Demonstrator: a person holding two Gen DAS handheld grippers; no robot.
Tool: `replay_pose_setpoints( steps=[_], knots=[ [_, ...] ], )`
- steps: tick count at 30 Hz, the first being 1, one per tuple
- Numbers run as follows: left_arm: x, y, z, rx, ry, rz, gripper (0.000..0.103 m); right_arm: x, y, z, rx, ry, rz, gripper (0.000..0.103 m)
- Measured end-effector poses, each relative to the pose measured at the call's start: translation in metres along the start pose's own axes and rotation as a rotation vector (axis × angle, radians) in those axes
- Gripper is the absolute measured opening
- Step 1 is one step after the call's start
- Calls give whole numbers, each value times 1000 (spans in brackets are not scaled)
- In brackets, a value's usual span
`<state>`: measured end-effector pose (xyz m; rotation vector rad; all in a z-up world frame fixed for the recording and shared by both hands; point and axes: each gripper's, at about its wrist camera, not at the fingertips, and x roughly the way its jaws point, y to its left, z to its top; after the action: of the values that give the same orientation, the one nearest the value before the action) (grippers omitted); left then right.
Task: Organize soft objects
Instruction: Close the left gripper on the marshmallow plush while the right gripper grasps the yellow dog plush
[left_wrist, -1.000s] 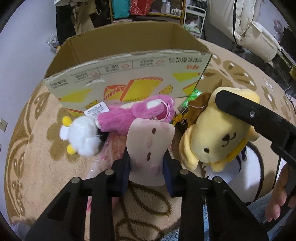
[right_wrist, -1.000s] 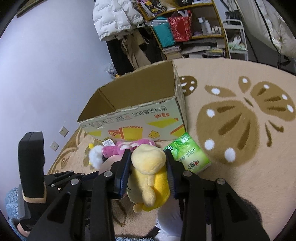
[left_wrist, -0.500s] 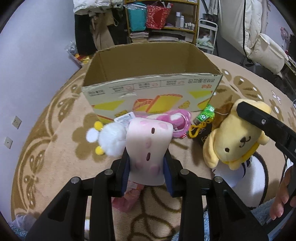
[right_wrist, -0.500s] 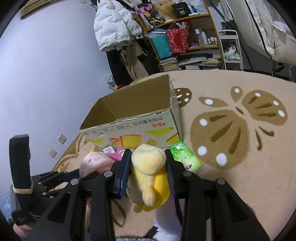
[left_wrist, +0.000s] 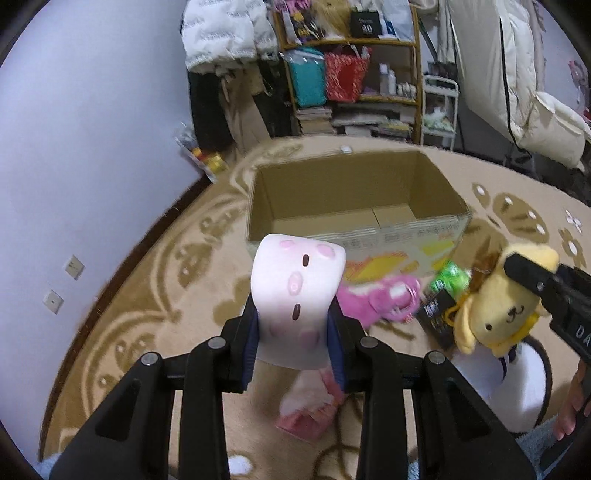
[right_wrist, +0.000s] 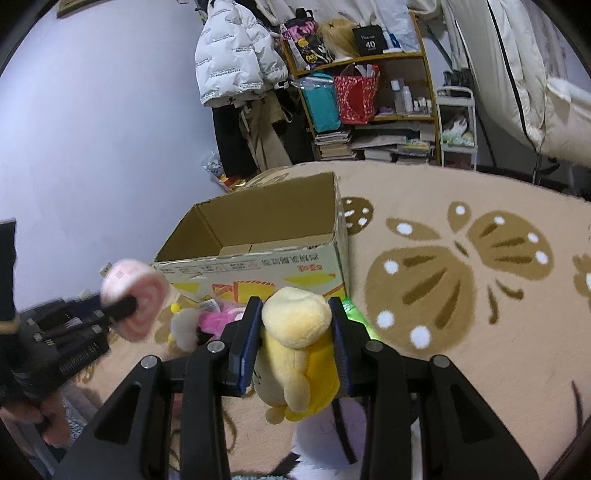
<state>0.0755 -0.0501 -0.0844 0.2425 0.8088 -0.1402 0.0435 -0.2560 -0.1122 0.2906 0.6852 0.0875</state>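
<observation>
Over the last second both toys had risen off the rug. The left gripper (left_wrist: 293, 334) stayed clamped on the pink plush (left_wrist: 297, 291), now at frame centre with the box's (left_wrist: 354, 199) bare floor visible beyond it. The right gripper (right_wrist: 295, 350) kept squeezing the yellow dog (right_wrist: 295, 347), lower centre, just short of the box (right_wrist: 258, 236). Both likely only needed carrying over the rim.

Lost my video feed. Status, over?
Left claw shut on pale pink plush. Right claw shut on yellow plush. Cardboard box open, unobstructed.
</observation>
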Motion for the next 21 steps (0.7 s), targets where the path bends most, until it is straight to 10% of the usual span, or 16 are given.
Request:
replay_pose_setpoints(
  steps=[21],
  knots=[
    [-1,51,82,-47,-159,107,32,-16,12,92,-180,-182,27,37]
  ],
)
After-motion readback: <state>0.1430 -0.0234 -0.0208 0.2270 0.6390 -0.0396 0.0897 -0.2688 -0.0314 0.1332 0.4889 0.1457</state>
